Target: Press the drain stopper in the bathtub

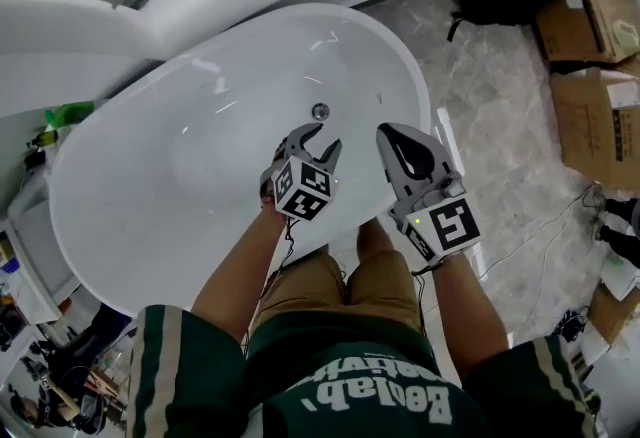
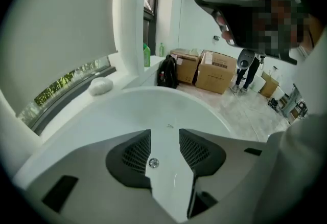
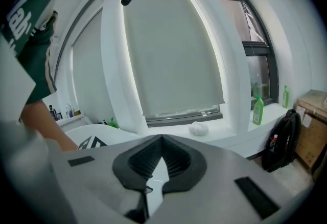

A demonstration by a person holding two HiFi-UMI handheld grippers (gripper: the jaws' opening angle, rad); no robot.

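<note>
The step in hand looks like the approach; the drain stopper has not been touched. It sits as a small round metal disc on the floor of the white bathtub, nearer the tub's right end than its left as the head view shows it, and well inside the rim. The left gripper hovers over the tub floor just on the near side of the stopper, tips pointing down toward it. In the left gripper view its jaws stand moderately apart with nothing held; the stopper shows low in the gap between them, close by the left jaw's pad. The right gripper hangs over the tub's near rim, beside the left one and apart from it. In the right gripper view its tips meet and the hollow between the pads is empty; it looks out at a window sill with a green bottle.

The left gripper seems the one chosen for the press. The next move calls for bringing it down and slightly forward until one tip, or both brought together, rests on the middle of the disc; then a short, straight push downward. An off-centre contact could slide off the smooth metal onto the tub floor, so alignment matters more than force.
</note>
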